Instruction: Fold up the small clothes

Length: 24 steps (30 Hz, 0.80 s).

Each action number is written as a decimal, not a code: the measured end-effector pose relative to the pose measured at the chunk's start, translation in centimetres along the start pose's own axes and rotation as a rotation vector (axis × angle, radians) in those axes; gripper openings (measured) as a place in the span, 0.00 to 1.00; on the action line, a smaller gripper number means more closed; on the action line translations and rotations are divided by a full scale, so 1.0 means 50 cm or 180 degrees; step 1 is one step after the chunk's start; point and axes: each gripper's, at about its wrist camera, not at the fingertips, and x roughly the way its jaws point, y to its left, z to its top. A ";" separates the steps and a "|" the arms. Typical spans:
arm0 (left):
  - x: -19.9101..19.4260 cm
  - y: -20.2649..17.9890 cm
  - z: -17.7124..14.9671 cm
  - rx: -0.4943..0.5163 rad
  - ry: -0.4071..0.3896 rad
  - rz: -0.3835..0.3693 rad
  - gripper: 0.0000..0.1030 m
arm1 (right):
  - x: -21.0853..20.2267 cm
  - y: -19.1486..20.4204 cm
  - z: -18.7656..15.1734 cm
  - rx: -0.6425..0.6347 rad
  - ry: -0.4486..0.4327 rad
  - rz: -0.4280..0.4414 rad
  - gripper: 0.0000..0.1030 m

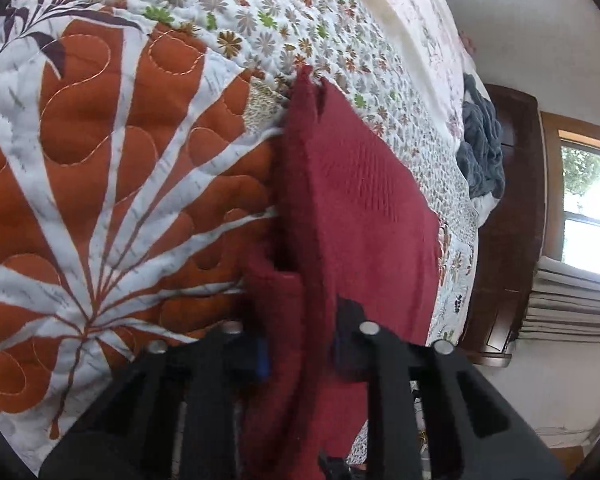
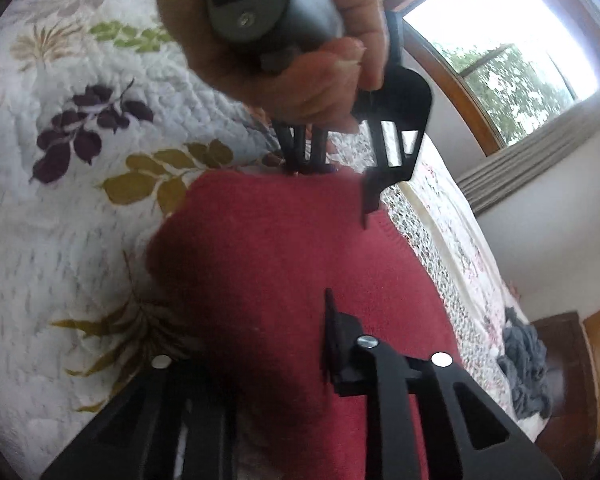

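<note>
Black fingers of our left gripper fill the bottom of the left wrist view w/ the red knit garment bunched between them; jaws pinch a thick fold of it, cloth running up through the centre of the frame to a pointed corner in the upper middle; rest of it hangs over the floral quilt, whose big orange leaf print takes the left half.

Right wrist view: our right gripper sits at the bottom, red cloth heaped between and over its fingers; left finger mostly hidden under the fabric, so we cannot tell whether it's clamped or loose. Garment spreads across the centre & lower right of that frame, lying on the white quilt w/ purple and olive leaf prints at left. At top centre a hand grips the grey handle of the other gripper, its black fingers touching the garment's far edge.

Grey bundle of cloth lies at the right of the bed, near a dark wood headboard; window in the upper right.
</note>
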 end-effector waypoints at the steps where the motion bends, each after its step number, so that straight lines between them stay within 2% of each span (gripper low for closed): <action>1: -0.002 -0.003 -0.001 0.0011 -0.0011 0.0011 0.16 | 0.000 -0.005 0.000 0.0051 0.0005 0.0026 0.17; 9: -0.032 -0.040 -0.010 0.0084 -0.0119 0.0086 0.14 | -0.019 -0.048 0.005 0.0371 -0.0039 0.0110 0.16; 24: -0.067 -0.171 -0.015 0.0335 -0.0191 0.0273 0.14 | -0.058 -0.179 -0.002 0.1007 -0.0188 0.0189 0.15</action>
